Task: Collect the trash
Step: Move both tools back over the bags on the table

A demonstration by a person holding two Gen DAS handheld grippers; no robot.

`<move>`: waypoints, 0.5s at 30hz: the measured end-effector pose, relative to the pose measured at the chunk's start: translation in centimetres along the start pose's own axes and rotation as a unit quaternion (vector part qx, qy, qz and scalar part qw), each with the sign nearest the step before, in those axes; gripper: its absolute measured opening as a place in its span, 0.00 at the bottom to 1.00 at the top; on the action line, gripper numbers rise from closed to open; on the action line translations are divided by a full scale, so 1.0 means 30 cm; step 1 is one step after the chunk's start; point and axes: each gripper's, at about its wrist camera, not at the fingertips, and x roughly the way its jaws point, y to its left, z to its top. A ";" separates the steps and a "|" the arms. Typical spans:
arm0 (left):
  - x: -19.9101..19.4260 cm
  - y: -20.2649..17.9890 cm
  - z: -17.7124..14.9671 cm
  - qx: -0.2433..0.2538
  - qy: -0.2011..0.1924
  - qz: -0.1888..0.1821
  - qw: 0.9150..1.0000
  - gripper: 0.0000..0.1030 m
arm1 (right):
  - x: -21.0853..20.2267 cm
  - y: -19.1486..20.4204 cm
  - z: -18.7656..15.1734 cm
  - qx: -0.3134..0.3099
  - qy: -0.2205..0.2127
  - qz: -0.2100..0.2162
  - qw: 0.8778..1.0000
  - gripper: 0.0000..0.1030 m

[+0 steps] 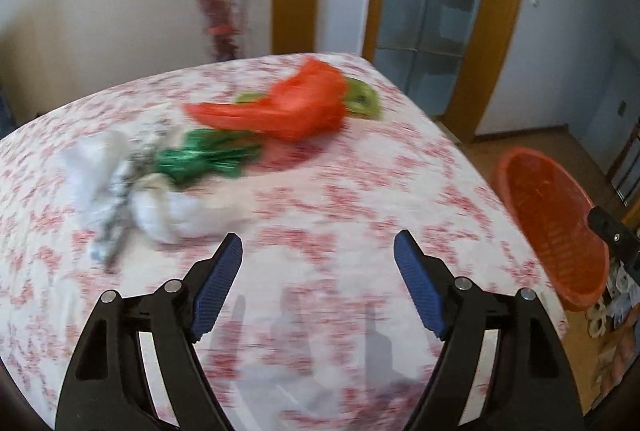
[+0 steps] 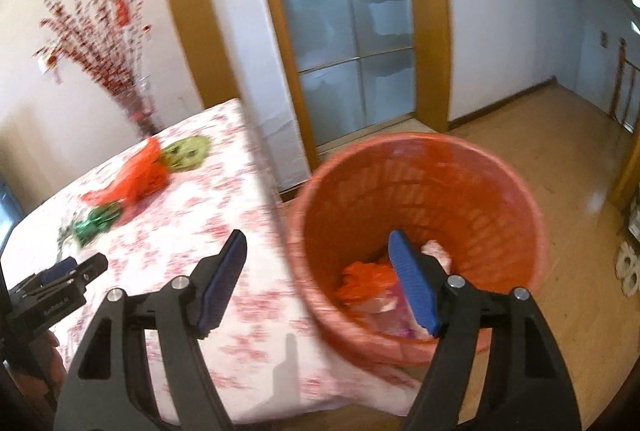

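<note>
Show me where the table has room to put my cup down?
Bare cloth lies near the table's front, between the white wrappers and the edge by the orange bin. The back is crowded: orange bag, green wrapper and light green wrapper.
</note>
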 end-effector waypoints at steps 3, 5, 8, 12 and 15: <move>-0.014 0.100 0.011 -0.019 -0.009 0.017 1.000 0.75 | 0.026 0.107 0.011 -0.021 0.005 0.019 1.000 0.70; -0.021 0.175 0.019 -0.033 -0.015 0.029 0.999 0.75 | 0.049 0.191 0.022 -0.036 0.007 0.032 0.999 0.70; -0.029 0.276 0.030 -0.052 -0.022 0.045 0.997 0.75 | 0.091 0.307 0.041 -0.055 0.013 0.049 0.997 0.70; -0.037 0.405 0.051 -0.075 -0.033 0.064 0.995 0.75 | 0.172 0.473 0.081 -0.072 0.025 0.071 0.995 0.70; -0.044 0.495 0.074 -0.092 -0.044 0.077 0.992 0.75 | 0.226 0.575 0.116 -0.080 0.028 0.080 0.993 0.70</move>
